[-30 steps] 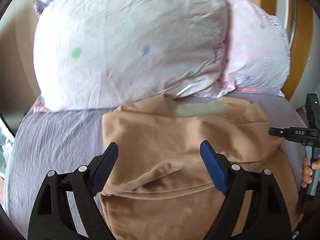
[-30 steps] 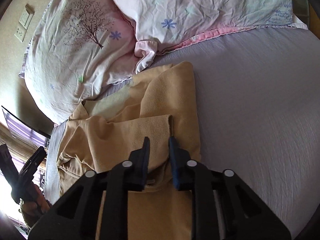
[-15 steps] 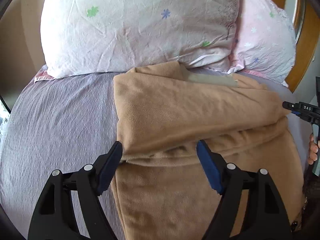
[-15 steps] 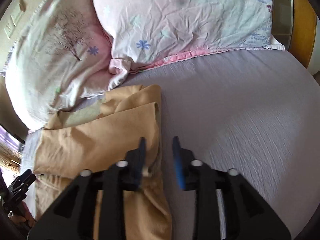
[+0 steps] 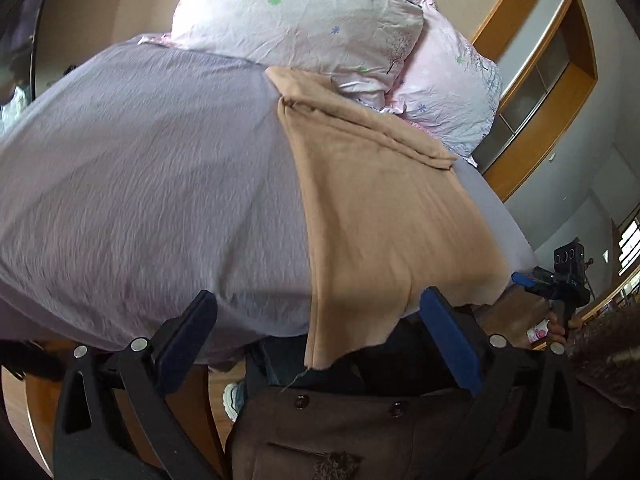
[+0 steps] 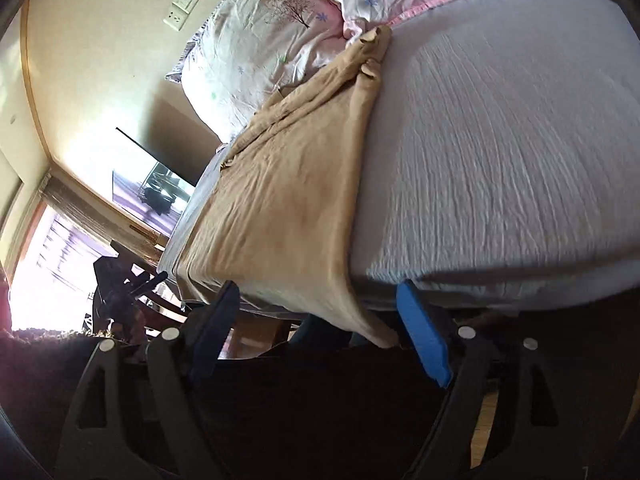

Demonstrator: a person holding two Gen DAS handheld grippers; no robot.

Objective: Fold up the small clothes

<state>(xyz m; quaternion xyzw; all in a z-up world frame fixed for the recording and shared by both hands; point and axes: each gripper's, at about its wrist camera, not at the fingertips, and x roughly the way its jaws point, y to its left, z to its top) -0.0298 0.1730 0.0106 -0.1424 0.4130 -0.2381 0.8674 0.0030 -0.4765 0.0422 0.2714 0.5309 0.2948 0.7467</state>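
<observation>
Tan garment (image 5: 384, 216): soft, fleecy fabric, long flat strip on bed (image 5: 140, 184), running from pillows (image 5: 304, 20) at 12 o'clock down to near edge, lower end hanging over edge with ragged hem. Bed sheet lilac, crinkled texture. Pillows pale pink, wrinkled, small flower print. Your left tongs (image 5: 320, 344) spread wide, gripping nothing, garment hem between pads. Your right tongs (image 6: 320, 324) also spread, empty, garment corner just beside blue pad (image 6: 424, 336).

A tan garment (image 5: 380, 216) lies lengthwise on the lavender bed (image 5: 140, 168), its far end folded over beside two floral pillows (image 5: 304, 20) and its near end hanging off the edge. The left hand-held gripper (image 5: 316, 332) hovers below that edge, jaws wide apart and empty.
</observation>
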